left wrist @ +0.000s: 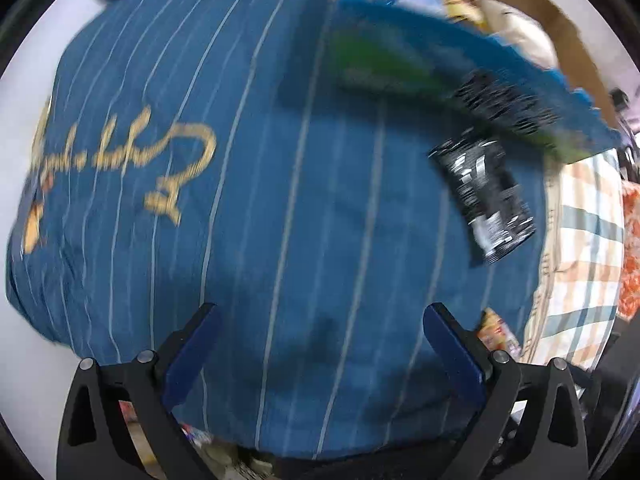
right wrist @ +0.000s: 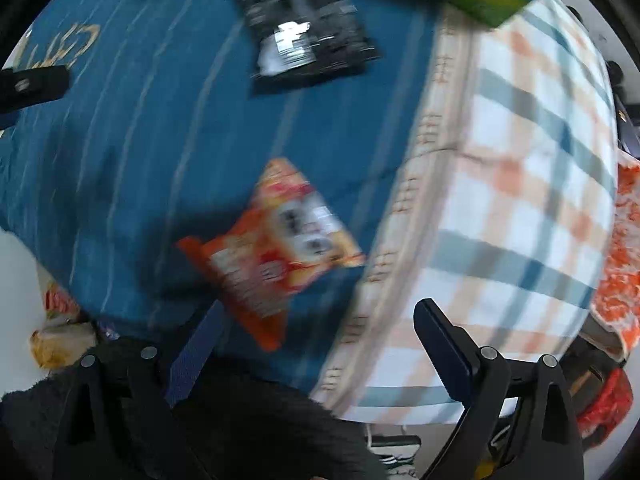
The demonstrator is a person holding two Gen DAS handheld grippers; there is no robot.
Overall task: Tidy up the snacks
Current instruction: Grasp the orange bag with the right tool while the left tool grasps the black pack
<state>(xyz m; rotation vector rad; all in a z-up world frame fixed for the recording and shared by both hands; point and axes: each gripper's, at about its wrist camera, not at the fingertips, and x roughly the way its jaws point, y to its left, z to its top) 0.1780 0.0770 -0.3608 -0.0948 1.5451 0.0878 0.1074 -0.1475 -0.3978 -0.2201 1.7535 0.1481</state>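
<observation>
1. Little sorting is judged done: an orange snack packet [right wrist: 276,252] and a black packet [right wrist: 306,40] are seen loose on the blue striped cloth [left wrist: 256,208], with a large blue-green bag [left wrist: 440,76] near a cardboard box [left wrist: 560,28] that already holds some items.
2. The left gripper [left wrist: 320,344] is held wide open and empty above the cloth.
3. The right gripper [right wrist: 316,344] is spread wide, nothing gripped, low over the orange snack packet beside the checked cloth [right wrist: 520,200]; blur hides finer detail.

Glossy foil packet [right wrist: 276,252]; matt striped cloth [left wrist: 280,220].
</observation>
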